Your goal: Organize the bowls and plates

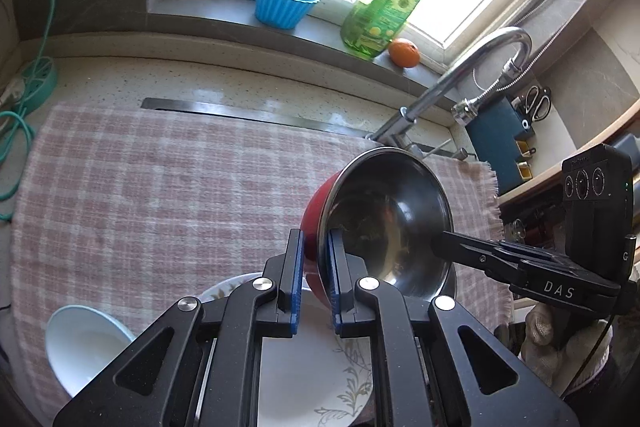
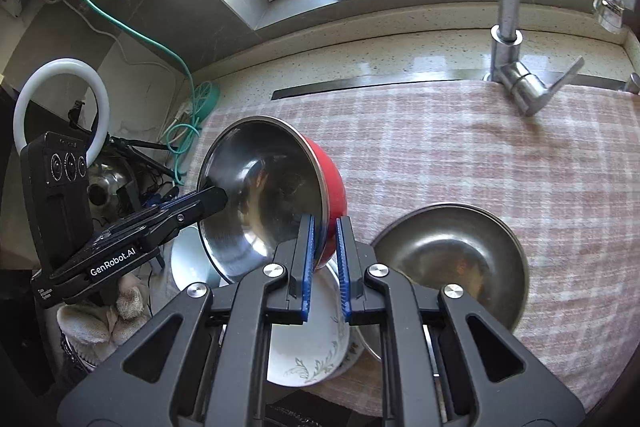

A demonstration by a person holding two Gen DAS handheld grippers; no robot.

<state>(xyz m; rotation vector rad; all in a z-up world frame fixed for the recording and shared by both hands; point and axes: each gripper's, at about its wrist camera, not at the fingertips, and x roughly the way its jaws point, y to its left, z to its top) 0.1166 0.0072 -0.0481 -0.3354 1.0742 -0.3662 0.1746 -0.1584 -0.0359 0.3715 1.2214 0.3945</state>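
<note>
I am holding one red bowl [image 1: 384,223] with both claws at the same time. My left claw [image 1: 316,279] is pinching the bowl's rim on one side, with one blue pad inside and one outside. My right claw [image 2: 325,259] is pinching the rim on the other side in the same way. The bowl is shiny metal inside and red outside. It is tipped up on its side, up in the air above the checked cloth [image 1: 160,187].

Right under the bowl I am seeing a white plate with leaves on it [image 2: 308,355]. A small white bowl [image 1: 80,347] is sitting near it on my left. A gray metal bowl [image 2: 452,259] is sitting just beside the plate on my right.

I think the job is only partly done. The dishes are close together, but they are not stacked yet. The red bowl needs a place to go, and both other bowls are sitting alone.
</note>
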